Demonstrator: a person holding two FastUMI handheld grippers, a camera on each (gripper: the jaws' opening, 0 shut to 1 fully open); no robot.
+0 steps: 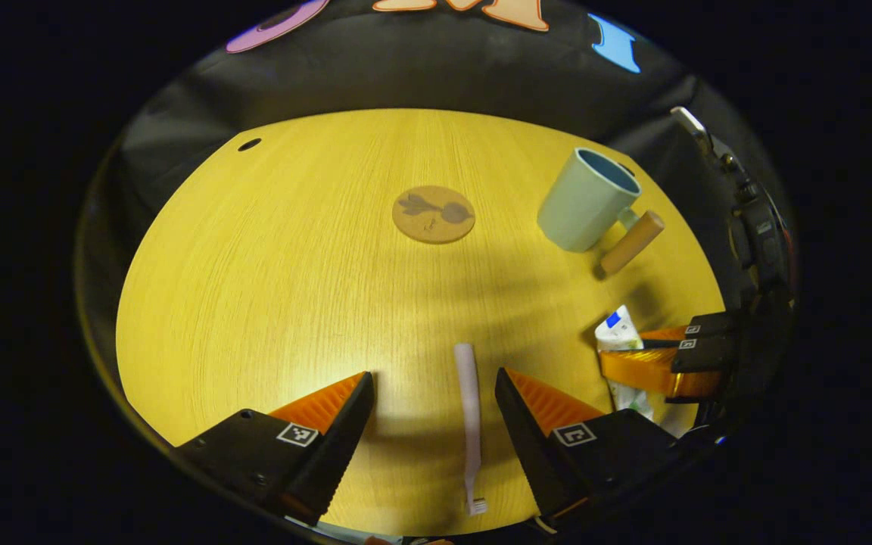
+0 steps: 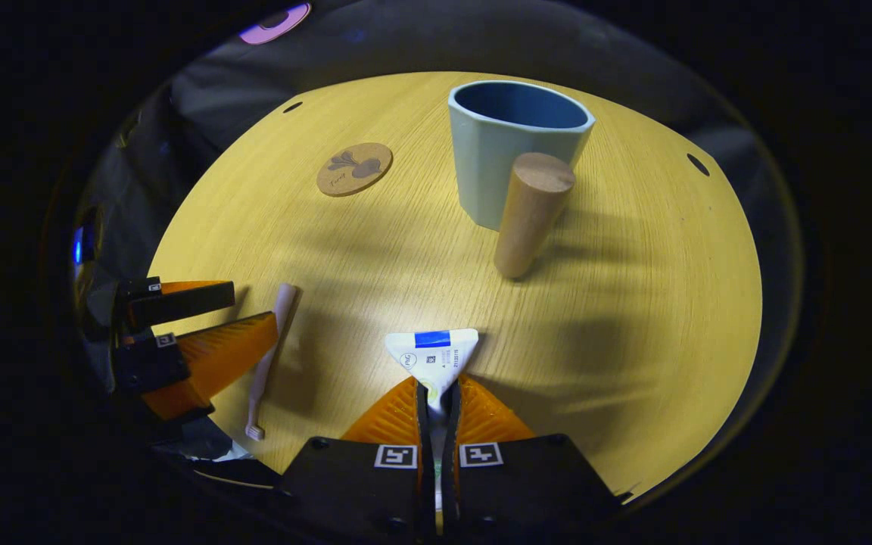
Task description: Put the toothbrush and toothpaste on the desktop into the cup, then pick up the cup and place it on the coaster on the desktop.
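A pale pink toothbrush [image 1: 468, 420] lies flat on the yellow wooden desktop [image 1: 292, 265], between the spread fingers of my open left gripper [image 1: 434, 386], nearer the right finger. My right gripper [image 2: 437, 393] is shut on a white toothpaste tube [image 2: 433, 356], whose flat crimped end sticks out ahead of the fingertips. From the left gripper view the tube [image 1: 618, 333] and right gripper [image 1: 655, 359] show at the right. The pale green cup [image 2: 515, 147] with a wooden handle [image 2: 530, 212] stands upright at the far side. The round cork coaster [image 2: 354, 168] lies left of the cup.
Small cable holes [image 2: 697, 163] sit near the desktop's far edges. The right gripper view shows my left gripper [image 2: 216, 333] beside the toothbrush [image 2: 269, 356] at the left. Bare desktop lies between the coaster [image 1: 434, 214], the cup [image 1: 587, 198] and both grippers.
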